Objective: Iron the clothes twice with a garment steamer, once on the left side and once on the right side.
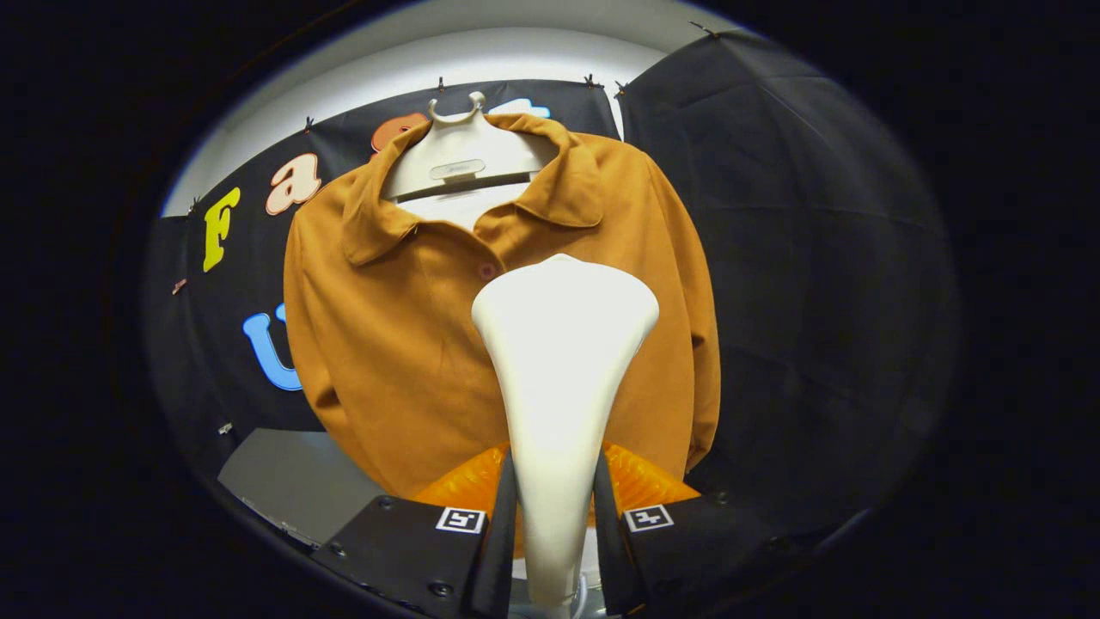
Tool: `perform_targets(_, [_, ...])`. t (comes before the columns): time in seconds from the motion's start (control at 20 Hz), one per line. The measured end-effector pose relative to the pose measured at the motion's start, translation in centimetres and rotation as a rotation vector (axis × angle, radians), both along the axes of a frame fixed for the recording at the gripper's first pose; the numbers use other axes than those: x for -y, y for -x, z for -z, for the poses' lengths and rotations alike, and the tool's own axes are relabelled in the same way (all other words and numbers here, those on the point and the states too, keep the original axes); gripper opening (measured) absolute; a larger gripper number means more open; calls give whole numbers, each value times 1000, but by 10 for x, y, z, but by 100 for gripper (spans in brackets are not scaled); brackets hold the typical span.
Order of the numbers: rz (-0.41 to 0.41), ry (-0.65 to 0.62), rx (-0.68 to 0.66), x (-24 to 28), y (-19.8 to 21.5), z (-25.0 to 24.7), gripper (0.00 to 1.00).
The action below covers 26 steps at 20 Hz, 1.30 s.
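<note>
Gripper view, claw [554, 524]: my fingers were clamped on the narrow handle of the garment steamer [563, 378].
Steamer head: raised before the shirt's chest, just right of the placket; contact unclear.
Shirt [404, 344]: hung on a hanger [460, 159] against the booth wall, above the worktop [284, 481].
Handling: I judged the steamer rigid, smooth, possibly slippery, best gripped at the neck; the cloth soft and yielding.

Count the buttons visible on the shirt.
1: a small round button on the brown collared shirt, just beyond the white steamer head held in the tongs. Others may be hidden behind it.
</note>
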<state>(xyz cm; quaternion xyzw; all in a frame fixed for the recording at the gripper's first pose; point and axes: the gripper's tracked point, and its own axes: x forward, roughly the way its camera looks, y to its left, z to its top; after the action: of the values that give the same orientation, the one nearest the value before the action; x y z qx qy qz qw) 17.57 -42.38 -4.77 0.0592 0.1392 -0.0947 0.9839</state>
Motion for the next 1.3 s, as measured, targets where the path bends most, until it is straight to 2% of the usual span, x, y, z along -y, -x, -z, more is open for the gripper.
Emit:
perform_targets(0.25, [31, -18, 22, 35, -22, -5, 44])
perform_targets(0.55, [14, -80, -59, 48, -41, 45, 44])
perform_targets(0.95, [36, -110, -243, 57, -34, 130, 44])
perform_targets(1.3, [60, -93, -392, 62, -9, 194, 44])
